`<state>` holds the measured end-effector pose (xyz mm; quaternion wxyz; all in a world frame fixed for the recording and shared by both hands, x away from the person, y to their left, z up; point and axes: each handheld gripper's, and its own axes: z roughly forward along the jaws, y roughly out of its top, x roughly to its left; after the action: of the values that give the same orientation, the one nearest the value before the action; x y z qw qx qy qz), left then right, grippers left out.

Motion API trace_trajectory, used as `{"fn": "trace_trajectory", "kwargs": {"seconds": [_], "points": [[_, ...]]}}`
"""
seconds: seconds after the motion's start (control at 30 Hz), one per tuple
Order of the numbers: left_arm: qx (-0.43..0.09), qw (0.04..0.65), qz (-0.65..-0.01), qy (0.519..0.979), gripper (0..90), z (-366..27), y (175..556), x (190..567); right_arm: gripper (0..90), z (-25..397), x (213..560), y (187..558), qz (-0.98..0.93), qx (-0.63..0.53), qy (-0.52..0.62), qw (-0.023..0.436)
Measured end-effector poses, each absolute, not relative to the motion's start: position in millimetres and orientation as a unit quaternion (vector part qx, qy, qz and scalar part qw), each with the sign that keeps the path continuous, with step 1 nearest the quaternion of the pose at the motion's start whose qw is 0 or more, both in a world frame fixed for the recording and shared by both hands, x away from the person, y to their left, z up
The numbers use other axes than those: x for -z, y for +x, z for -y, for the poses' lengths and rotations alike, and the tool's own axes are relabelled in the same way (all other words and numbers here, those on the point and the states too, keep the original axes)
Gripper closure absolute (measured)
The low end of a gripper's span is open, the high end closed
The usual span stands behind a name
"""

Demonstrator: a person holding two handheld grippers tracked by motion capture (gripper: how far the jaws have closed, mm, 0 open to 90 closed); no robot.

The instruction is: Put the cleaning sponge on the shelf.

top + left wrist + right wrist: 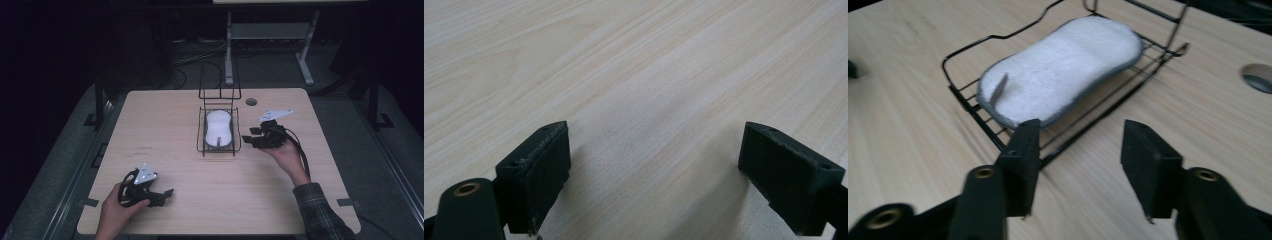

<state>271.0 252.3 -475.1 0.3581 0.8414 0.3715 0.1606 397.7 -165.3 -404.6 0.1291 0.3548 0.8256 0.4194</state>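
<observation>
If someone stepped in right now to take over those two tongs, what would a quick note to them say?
Left tongs: open, empty, low over the near left of the table.
Right tongs: open, empty, just right of the wire rack, pointing at it.
White sponge: lying flat in the rack at the table's middle.
Done: nothing gripped.
Left: likely close the right tongs on the sponge or rack.

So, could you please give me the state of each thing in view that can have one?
Left gripper: open, empty, low over bare table.
Right gripper: open, empty, beside the wire rack.
White sponge: lying flat in the rack, untouched.
Wire rack: resting on the table, its tall end away from the person.
Table: a round hole near the far edge.
</observation>
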Motion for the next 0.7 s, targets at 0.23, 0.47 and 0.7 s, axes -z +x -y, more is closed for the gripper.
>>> {"fn": "trace_trajectory", "kwargs": {"seconds": [0.23, 0.47, 0.7], "points": [[-0.161, 0.358, -0.372, 0.841, 12.5, -252.2, 271.0, 475.2, 36.4, 185.3, 404.6, 385.4, -0.812, -0.421, 0.383, 0.128], [-0.161, 0.358, -0.372, 0.841, 12.4, -252.2, 271.0, 475.1, 31.3, 203.3, 411.8, 368.8, -0.808, -0.411, 0.398, 0.137], [-0.161, 0.358, -0.372, 0.841, 12.4, -252.2, 270.9, 475.2, 25.9, 218.3, 418.9, 351.4, -0.803, -0.405, 0.410, 0.148]]}}
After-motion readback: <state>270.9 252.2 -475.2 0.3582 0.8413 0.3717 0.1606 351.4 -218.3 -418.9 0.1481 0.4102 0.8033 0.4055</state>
